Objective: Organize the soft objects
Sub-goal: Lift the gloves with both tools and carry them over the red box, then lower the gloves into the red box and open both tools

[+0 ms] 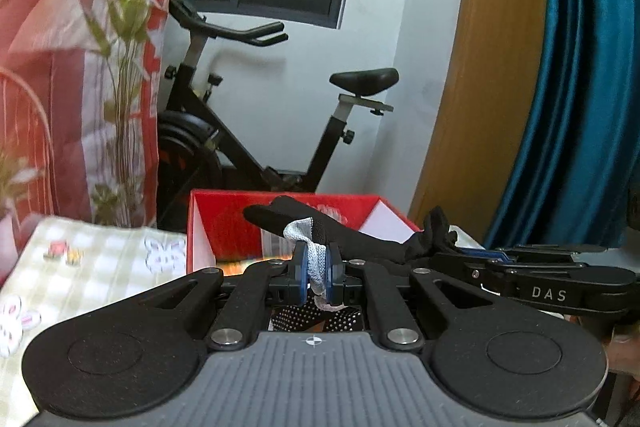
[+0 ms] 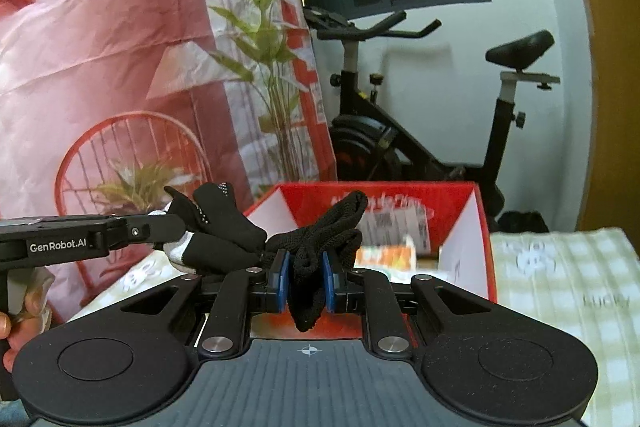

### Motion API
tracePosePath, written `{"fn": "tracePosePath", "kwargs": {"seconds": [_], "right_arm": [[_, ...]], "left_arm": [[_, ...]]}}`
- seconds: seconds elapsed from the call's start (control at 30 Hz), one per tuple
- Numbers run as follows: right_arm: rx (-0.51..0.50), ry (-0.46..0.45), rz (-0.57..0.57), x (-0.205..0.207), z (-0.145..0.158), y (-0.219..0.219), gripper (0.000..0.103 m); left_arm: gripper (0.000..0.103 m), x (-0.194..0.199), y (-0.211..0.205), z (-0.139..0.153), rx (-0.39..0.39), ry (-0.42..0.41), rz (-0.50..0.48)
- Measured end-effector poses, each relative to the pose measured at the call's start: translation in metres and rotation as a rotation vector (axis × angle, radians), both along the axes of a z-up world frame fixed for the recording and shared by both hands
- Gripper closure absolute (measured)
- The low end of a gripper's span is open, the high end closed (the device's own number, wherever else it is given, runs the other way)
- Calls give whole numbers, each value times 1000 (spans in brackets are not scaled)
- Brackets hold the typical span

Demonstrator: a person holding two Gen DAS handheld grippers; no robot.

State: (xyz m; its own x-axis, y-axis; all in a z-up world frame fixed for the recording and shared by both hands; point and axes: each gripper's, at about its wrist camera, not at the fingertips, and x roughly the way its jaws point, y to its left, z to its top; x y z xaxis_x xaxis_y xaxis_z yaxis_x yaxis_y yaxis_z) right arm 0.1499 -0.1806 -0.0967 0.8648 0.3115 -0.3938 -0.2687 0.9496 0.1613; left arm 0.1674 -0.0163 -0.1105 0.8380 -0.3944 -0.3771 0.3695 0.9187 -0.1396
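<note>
Black glove [image 1: 360, 239]: stretched between both grippers, above the near rim of the red box [image 1: 280, 197]. Left gripper [image 1: 318, 267] clamped on its grey-white cuff; right gripper [image 2: 306, 277] clamped on bunched black knit. Checked tablecloth [image 2: 560, 267] lies open either side.

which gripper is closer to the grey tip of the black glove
Left. The left gripper is shut right on the black glove's grey tip; the right gripper pinches the glove's black knit cuff at the other end.

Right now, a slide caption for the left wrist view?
Left gripper pinches a black glove's grey cuff above the red box.
</note>
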Motion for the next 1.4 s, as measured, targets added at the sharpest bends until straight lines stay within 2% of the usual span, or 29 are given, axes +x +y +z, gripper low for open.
{"fn": "tracePosePath", "kwargs": {"seconds": [0.2, 0.47, 0.73, 0.9, 0.97, 1.03, 1.17, 1.33, 1.4], "right_arm": [[2, 20, -15, 43, 0, -9, 87], [50, 128, -29, 81, -30, -12, 87], [22, 239, -66, 98, -59, -16, 87], [-15, 268, -104, 100, -66, -20, 87], [-32, 274, -125, 99, -67, -21, 83], [-55, 274, -145, 99, -68, -22, 78], [-110, 263, -150, 93, -66, -17, 65], [-176, 234, -136, 83, -58, -10, 43], [-204, 224, -135, 78, -55, -6, 37]], "left_arm": [[94, 34, -8, 3, 10, 27, 21], [94, 68, -10, -11, 57, 94, 57], [90, 86, -13, -38, 103, 203, 19], [88, 88, -14, -46, 127, 226, 11], [81, 87, -15, -47, 136, 231, 16], [57, 84, -14, -47, 137, 225, 24], [51, 81, -14, -44, 145, 215, 33], [15, 72, -13, -39, 145, 198, 46], [7, 68, -12, -36, 148, 195, 51]]}}
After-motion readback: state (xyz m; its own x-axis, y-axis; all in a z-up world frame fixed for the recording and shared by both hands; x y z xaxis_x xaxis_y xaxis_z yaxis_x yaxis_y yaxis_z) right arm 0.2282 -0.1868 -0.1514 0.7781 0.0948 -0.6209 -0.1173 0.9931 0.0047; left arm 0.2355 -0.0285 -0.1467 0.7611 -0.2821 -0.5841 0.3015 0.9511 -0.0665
